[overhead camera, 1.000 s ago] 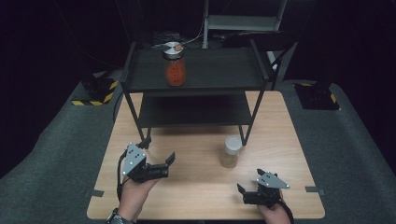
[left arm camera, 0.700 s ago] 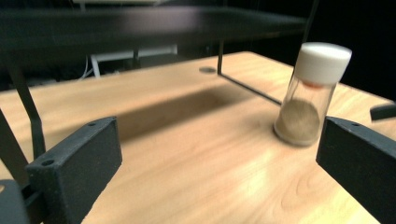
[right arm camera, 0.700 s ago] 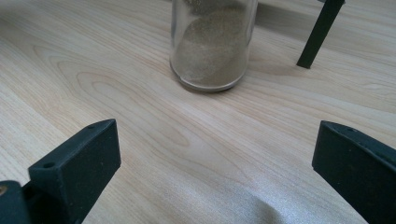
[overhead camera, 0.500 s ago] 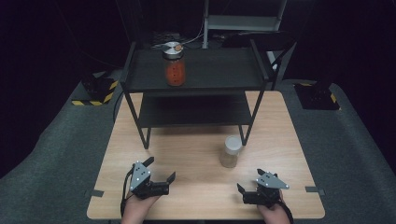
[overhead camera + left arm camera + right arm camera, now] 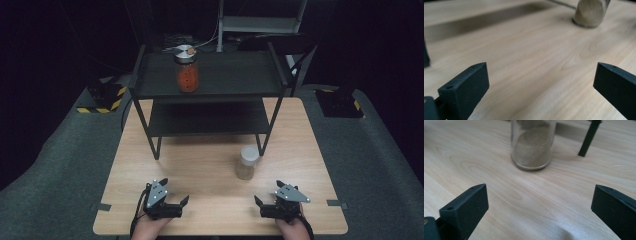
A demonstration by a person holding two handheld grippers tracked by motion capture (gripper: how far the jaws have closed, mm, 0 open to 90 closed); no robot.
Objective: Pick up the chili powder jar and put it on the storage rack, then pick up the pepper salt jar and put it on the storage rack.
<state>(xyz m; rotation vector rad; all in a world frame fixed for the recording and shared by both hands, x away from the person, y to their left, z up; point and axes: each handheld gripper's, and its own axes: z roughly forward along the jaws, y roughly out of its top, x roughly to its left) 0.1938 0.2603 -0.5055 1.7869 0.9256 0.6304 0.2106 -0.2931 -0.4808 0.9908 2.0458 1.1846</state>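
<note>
A clear jar of beige powder (image 5: pixel 246 162) with a pale lid stands on the wooden table (image 5: pixel 200 165) by the shelf's front right leg; it appears close ahead in the right gripper view (image 5: pixel 532 143) and far off at the top right in the left gripper view (image 5: pixel 591 12). A jar of red contents (image 5: pixel 187 70) with a metal lid stands on the top of the black shelf unit (image 5: pixel 210 80). My left gripper (image 5: pixel 173 196) rests low at the table's near left, open and empty (image 5: pixel 541 82). My right gripper (image 5: pixel 267 193) sits at the near right, open and empty (image 5: pixel 540 202).
The black two-level shelf rack stands at the back of the table; its thin leg (image 5: pixel 589 137) is right of the powder jar. Grey carpet (image 5: pixel 60 165) surrounds the table, with yellow-black striped blocks (image 5: pixel 102 97) on the floor at the left.
My left gripper has drawn back toward the table's near edge and lowered. The right gripper and both jars have stayed put.
</note>
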